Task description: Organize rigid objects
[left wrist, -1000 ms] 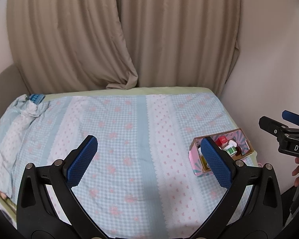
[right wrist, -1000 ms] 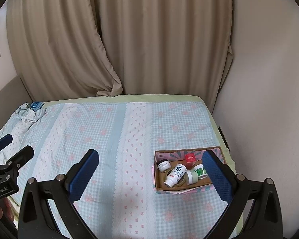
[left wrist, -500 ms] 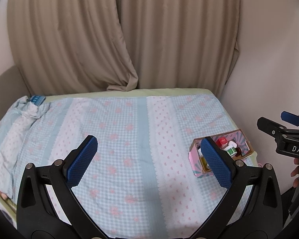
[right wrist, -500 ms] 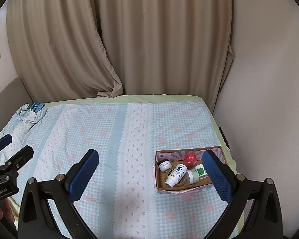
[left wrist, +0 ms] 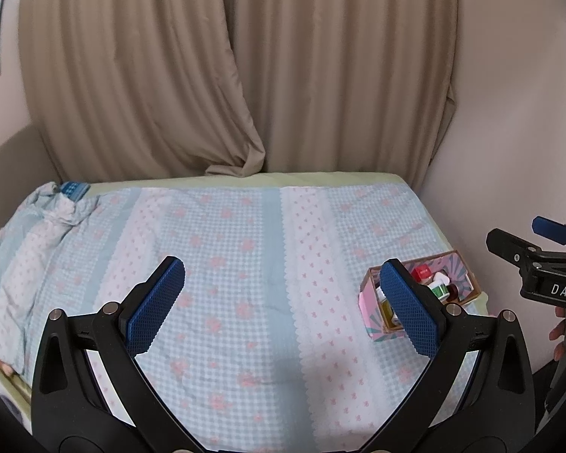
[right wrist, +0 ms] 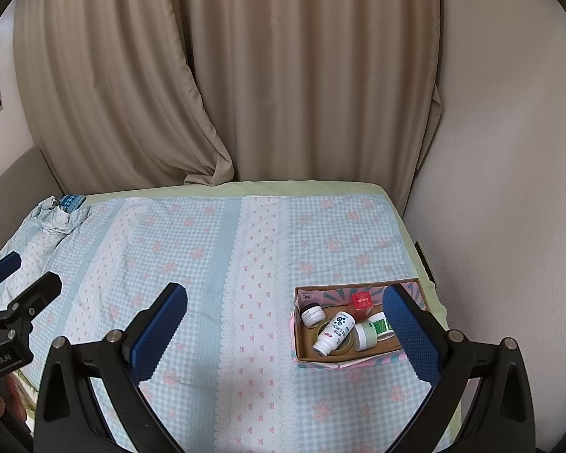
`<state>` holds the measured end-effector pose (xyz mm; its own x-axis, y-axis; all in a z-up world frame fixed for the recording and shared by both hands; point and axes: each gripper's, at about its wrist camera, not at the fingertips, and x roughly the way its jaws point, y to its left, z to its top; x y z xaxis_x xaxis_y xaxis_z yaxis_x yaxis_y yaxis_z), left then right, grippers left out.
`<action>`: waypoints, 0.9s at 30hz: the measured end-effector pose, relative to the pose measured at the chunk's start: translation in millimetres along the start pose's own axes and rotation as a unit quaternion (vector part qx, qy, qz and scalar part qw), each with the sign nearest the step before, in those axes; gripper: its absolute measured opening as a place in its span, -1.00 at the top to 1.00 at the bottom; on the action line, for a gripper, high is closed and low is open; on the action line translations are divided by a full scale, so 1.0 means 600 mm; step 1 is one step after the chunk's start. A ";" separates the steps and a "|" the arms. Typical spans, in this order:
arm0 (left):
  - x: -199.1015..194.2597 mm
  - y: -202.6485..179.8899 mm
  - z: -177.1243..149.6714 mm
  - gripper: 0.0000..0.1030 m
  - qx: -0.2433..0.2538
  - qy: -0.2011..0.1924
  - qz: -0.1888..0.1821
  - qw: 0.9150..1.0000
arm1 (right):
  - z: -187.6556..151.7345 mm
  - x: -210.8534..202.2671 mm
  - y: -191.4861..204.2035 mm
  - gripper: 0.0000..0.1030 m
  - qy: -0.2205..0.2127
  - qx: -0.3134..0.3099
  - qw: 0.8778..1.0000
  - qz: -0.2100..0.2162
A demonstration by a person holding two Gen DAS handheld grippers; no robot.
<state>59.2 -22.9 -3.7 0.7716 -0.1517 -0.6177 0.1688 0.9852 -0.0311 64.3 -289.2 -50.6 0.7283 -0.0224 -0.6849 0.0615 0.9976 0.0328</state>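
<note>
Left tool [left wrist: 283, 298] spread wide, gripping nothing, hovering over the bed [left wrist: 245, 249]. Right tool [right wrist: 286, 324] likewise wide apart and empty-handed, above the cardboard box [right wrist: 358, 356] near the bed's right edge. Inside the box: white bottle [right wrist: 334, 332] lying down, red carton [right wrist: 362, 302], small jars (labels unreadable).

Cardboard box [right wrist: 302, 343], cotton-looking bedspread [right wrist: 207, 264] (matt)

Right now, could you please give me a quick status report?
Both tongs open, empty: left, right. Box holds bottles, jars. Nothing in the way.
</note>
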 end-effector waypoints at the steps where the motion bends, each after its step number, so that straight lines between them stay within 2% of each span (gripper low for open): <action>1: 0.000 0.000 0.000 -1.00 0.000 0.000 -0.001 1.000 | 0.000 0.000 0.000 -1.00 0.000 0.000 1.000 0.000; 7: -0.003 -0.010 -0.001 -1.00 0.016 -0.012 0.017 1.000 | 0.000 0.000 0.000 -1.00 0.000 0.000 1.000 0.001; 11: -0.006 -0.018 0.002 -1.00 0.020 -0.021 0.014 0.999 | -0.001 0.000 -0.001 -1.00 0.000 -0.001 1.000 0.001; 18: 0.001 -0.014 0.002 -1.00 0.014 -0.012 0.016 1.000 | 0.004 0.002 -0.004 -1.00 -0.001 -0.002 1.000 0.000; 23: -0.002 -0.013 0.001 -1.00 0.006 -0.017 0.048 0.999 | 0.007 0.004 -0.005 -1.00 -0.002 -0.002 1.000 -0.001; 27: 0.007 -0.011 -0.006 -1.00 0.002 -0.009 0.031 0.999 | 0.007 0.007 -0.005 -1.00 0.000 -0.002 1.000 -0.001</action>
<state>59.3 -29.5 -8.8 0.7916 -0.0926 -0.6040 0.1237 0.9923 0.0099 70.1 -292.7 -50.8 0.7275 -0.0246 -0.6857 0.0599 0.9978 0.0278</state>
